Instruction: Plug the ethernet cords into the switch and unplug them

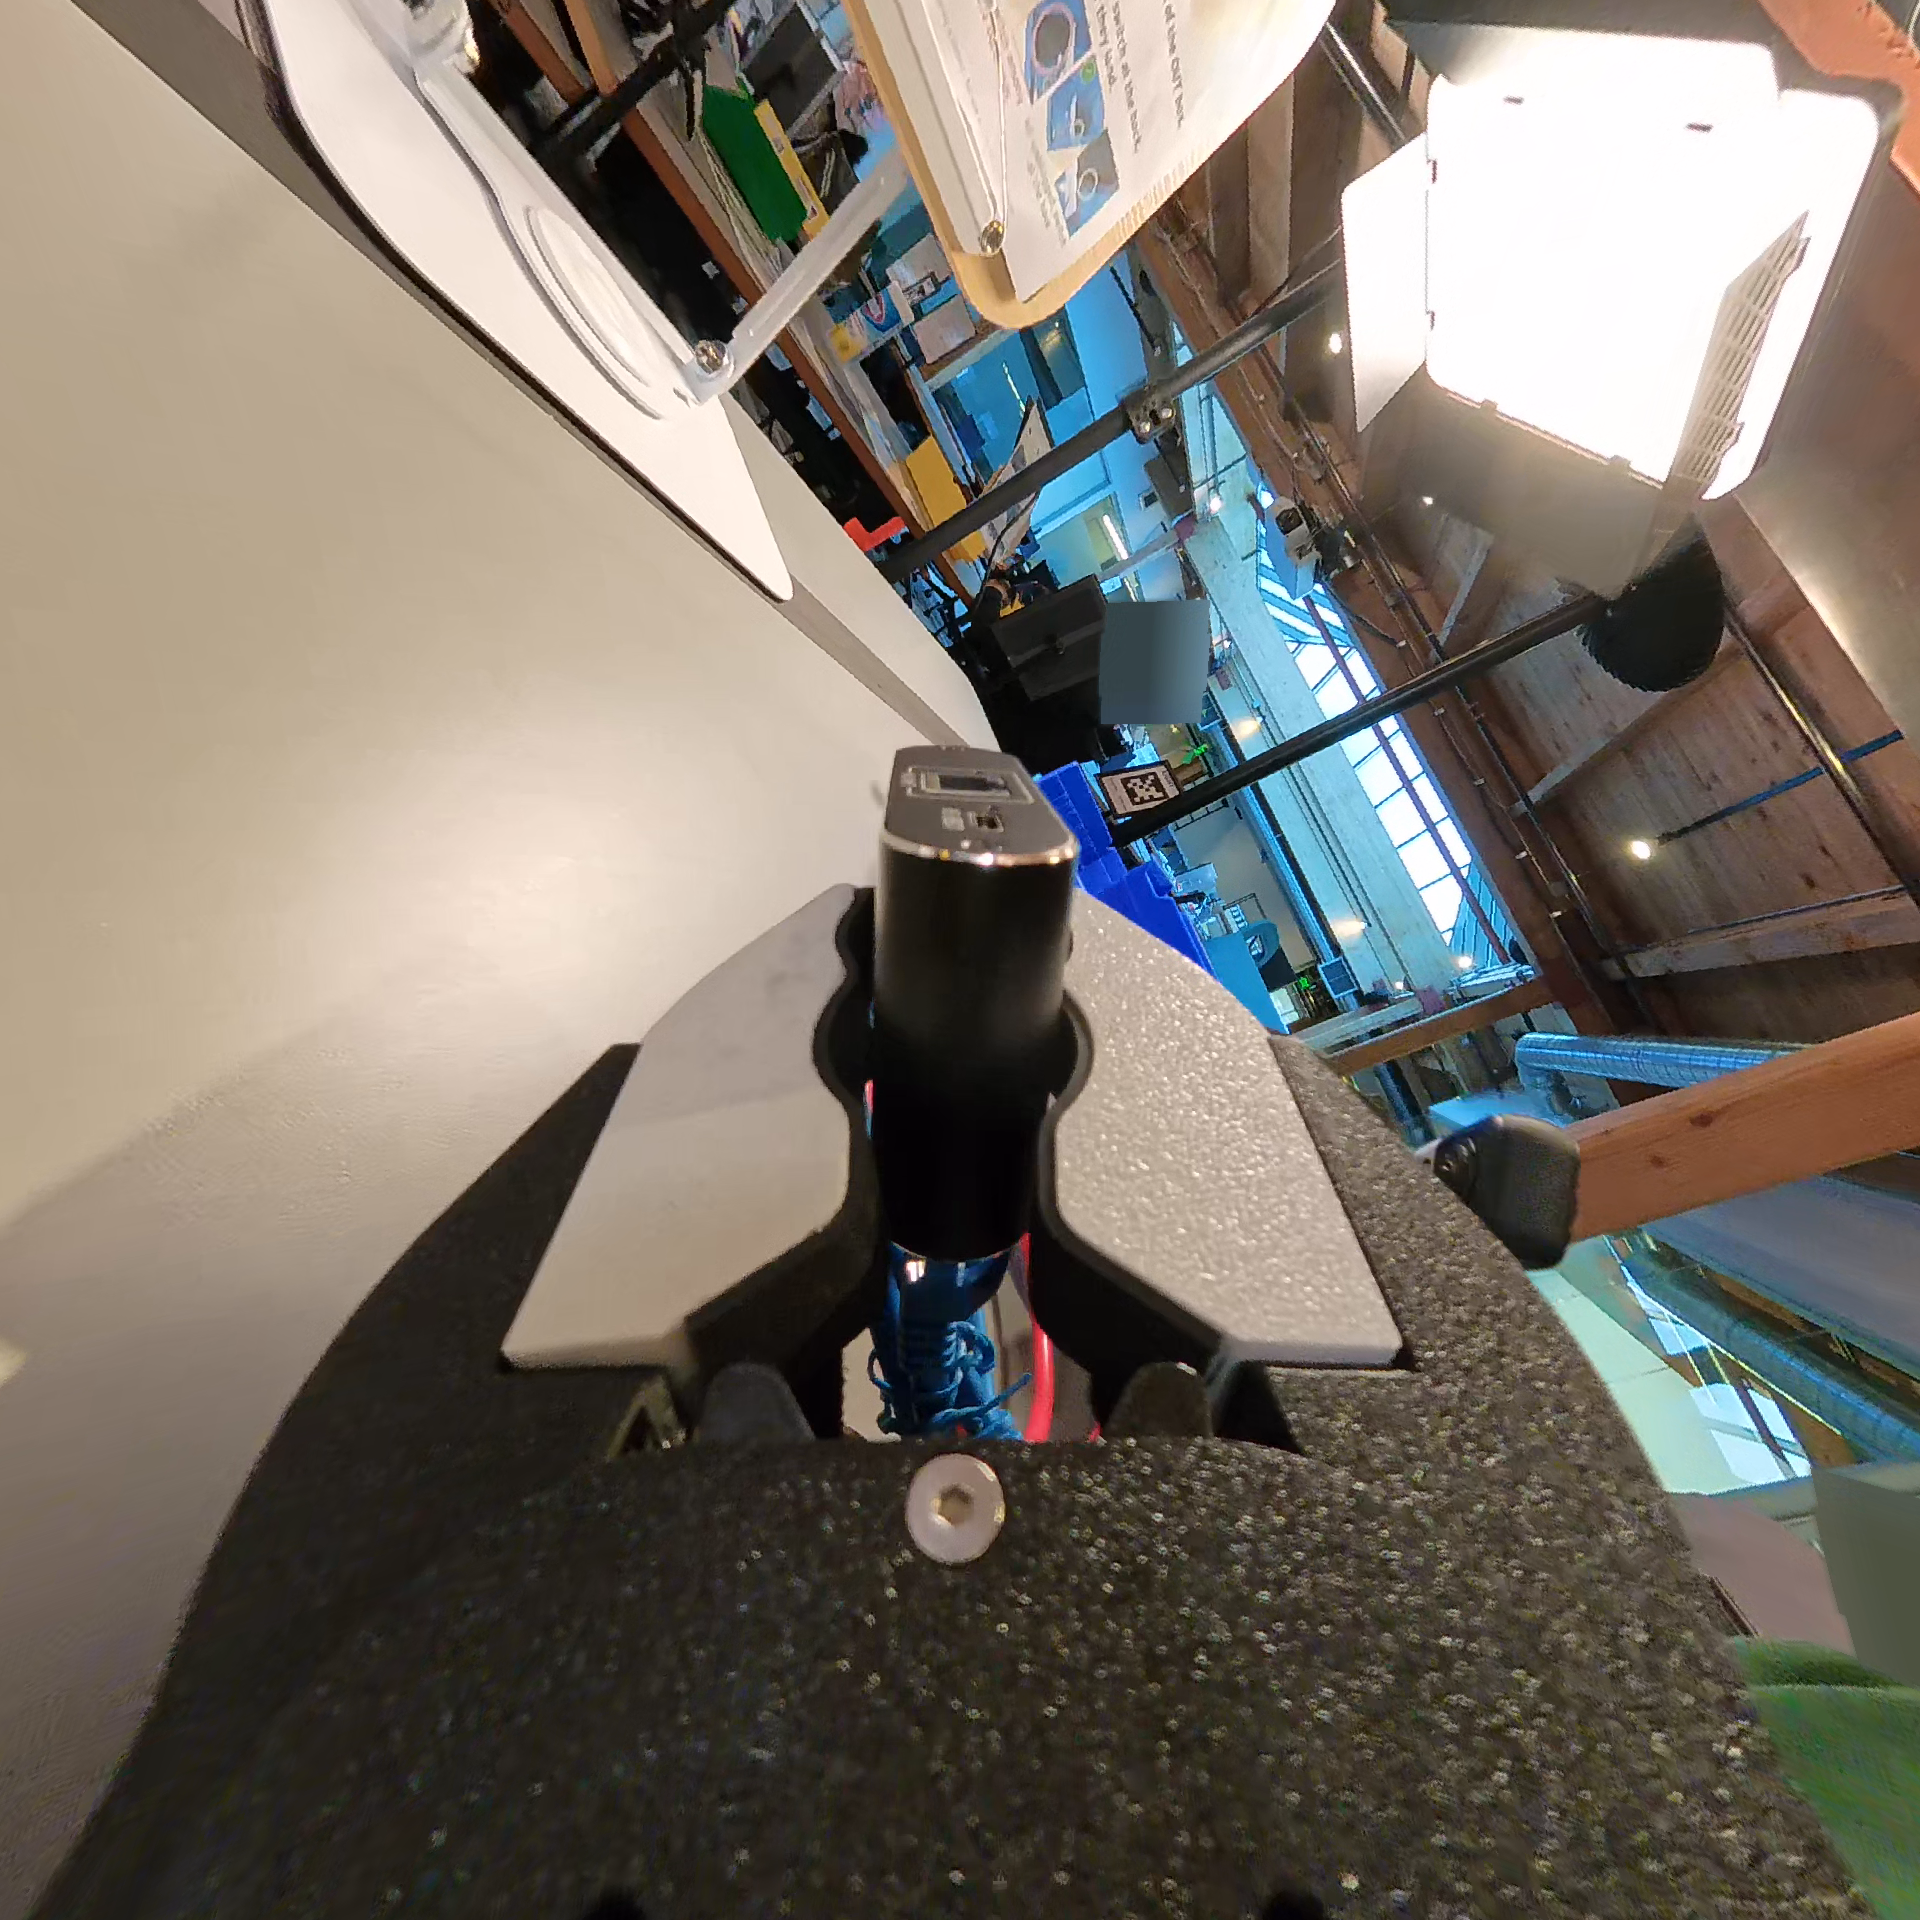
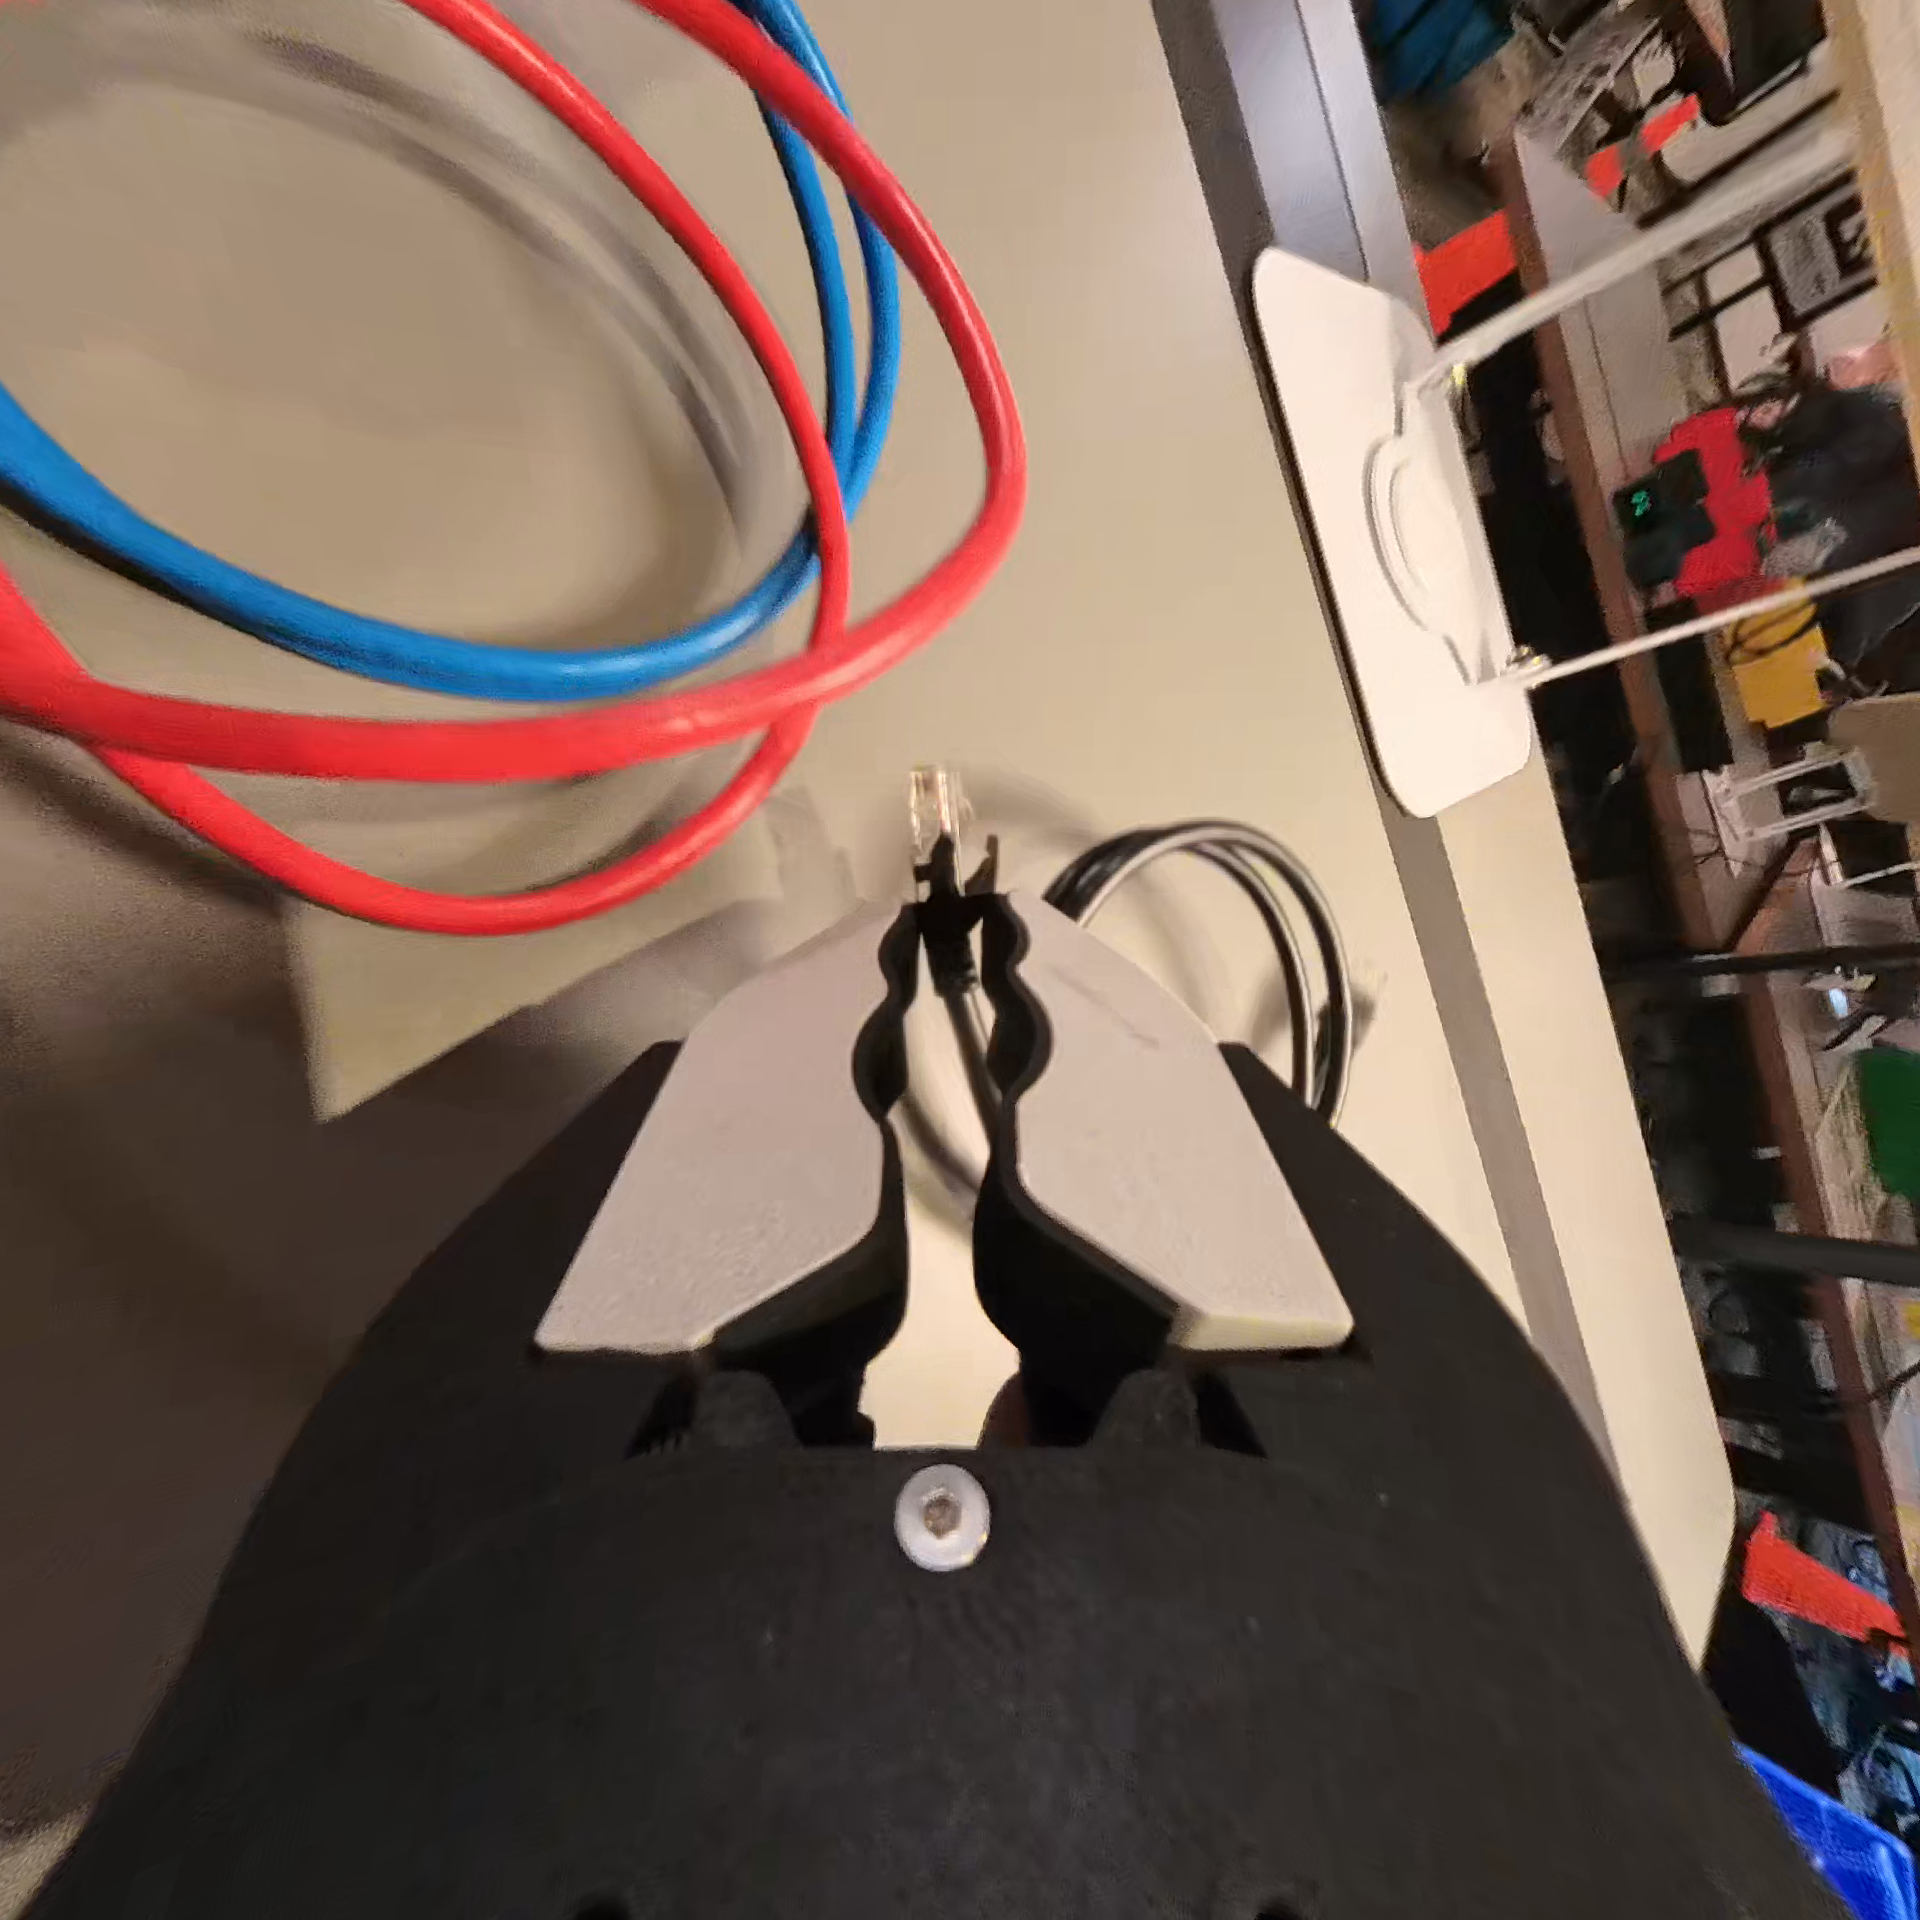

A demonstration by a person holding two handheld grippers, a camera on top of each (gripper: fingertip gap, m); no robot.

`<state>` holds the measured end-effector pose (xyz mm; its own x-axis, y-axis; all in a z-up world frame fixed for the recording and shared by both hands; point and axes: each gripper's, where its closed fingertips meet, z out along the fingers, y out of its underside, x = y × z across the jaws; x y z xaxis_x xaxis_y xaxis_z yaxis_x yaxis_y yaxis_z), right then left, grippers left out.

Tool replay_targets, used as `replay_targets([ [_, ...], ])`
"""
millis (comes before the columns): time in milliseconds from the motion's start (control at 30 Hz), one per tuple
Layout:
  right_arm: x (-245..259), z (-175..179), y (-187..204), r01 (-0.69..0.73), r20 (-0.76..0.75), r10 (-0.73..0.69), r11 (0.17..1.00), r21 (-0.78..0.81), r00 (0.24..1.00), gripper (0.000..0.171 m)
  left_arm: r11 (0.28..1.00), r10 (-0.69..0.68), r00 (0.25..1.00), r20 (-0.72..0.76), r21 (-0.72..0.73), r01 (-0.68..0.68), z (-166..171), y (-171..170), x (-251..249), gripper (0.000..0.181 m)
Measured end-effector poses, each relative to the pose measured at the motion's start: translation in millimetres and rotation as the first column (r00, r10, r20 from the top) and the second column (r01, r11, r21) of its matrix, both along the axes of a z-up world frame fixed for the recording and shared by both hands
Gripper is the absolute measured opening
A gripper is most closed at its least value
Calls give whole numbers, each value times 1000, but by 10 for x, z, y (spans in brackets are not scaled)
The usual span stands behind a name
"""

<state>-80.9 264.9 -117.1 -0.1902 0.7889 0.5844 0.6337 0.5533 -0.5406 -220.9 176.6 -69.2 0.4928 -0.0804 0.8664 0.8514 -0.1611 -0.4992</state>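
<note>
In the left wrist view my left gripper (image 1: 961, 935) is shut on a black box-shaped switch (image 1: 971, 935) with a silver end face, held up above the white table (image 1: 312, 727). Blue and red cords (image 1: 945, 1361) show behind it between the fingers. In the right wrist view my right gripper (image 2: 951, 914) is shut on the black ethernet cord (image 2: 1288, 935) just behind its clear plug (image 2: 932, 805), which sticks out past the fingertips. Loops of red cord (image 2: 582, 743) and blue cord (image 2: 499, 665) hang in front, blurred.
A white stand base (image 2: 1382, 540) with clear struts sits at the table's far edge (image 2: 1475, 1039); it also shows in the left wrist view (image 1: 582, 291). A bright lamp panel (image 1: 1621, 260) and blue bins (image 1: 1122, 862) are beyond the table. Some 20 cm of space lies between my two pairs of fingers. Both grippers' tips are roughly 30 cm from the white stand base (image 2: 1382, 540). My left wrist view (image 1: 621, 388) looks at it from another angle.
</note>
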Motion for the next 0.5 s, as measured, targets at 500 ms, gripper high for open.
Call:
replay_targets([
  [500, 571, -216, -230, -30, 231, 100, 956, -290, 968, 24, 999, 50, 999, -19, 16, -50, 96, -75, -196, 29],
])
